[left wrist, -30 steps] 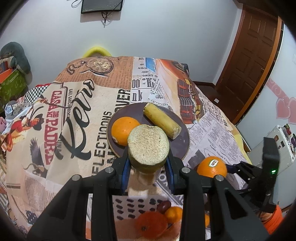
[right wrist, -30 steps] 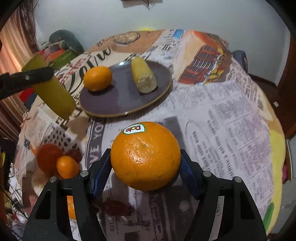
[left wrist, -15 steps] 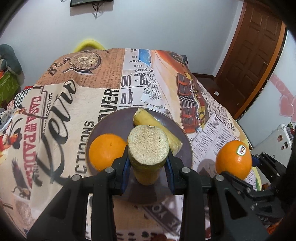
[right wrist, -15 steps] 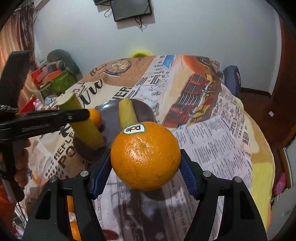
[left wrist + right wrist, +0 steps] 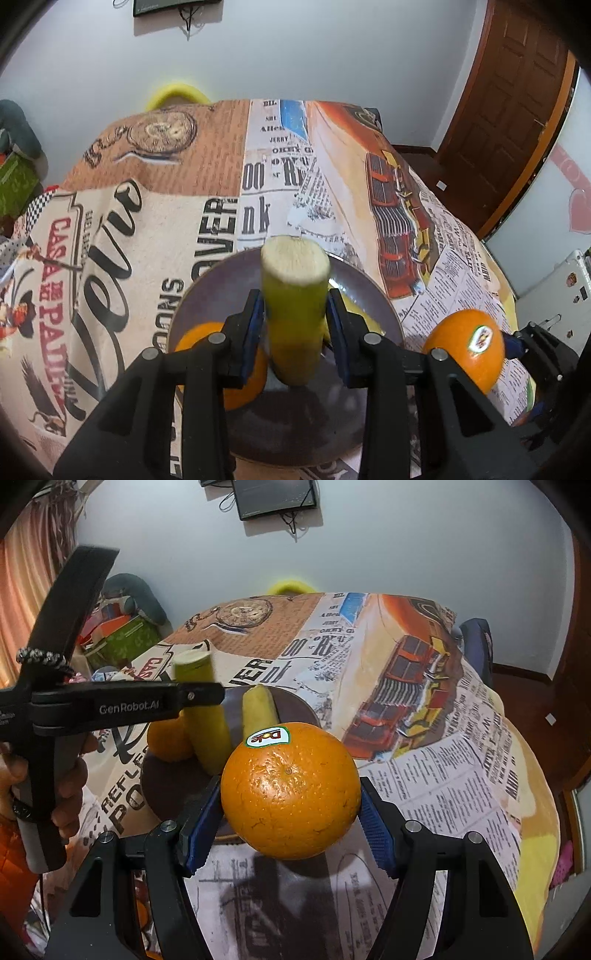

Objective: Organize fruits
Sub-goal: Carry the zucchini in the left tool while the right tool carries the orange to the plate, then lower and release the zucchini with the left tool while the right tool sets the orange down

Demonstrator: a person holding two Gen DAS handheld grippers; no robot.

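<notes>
The yellow-green cut stalk (image 5: 294, 314), cylindrical with a pale fibrous end face, is standing tilted over the dark round plate (image 5: 380, 295), its lower end at or just above the plate surface; which, I cannot tell. A plain orange (image 5: 236, 365) is lying on the plate just beside it, and a second stalk piece (image 5: 258, 710) is lying behind. The left gripper (image 5: 295, 332) is bracketing the stalk, its blue ribbed jaws having just been opening slightly, narrow slivers showing at each side. The right gripper (image 5: 290, 827) is clamping a stickered orange (image 5: 290, 794), dimpled and glossy, jaws about half spread, above the counter (image 5: 461, 775) near the plate's edge. A printed newspaper-pattern cloth is covering the counter.
</notes>
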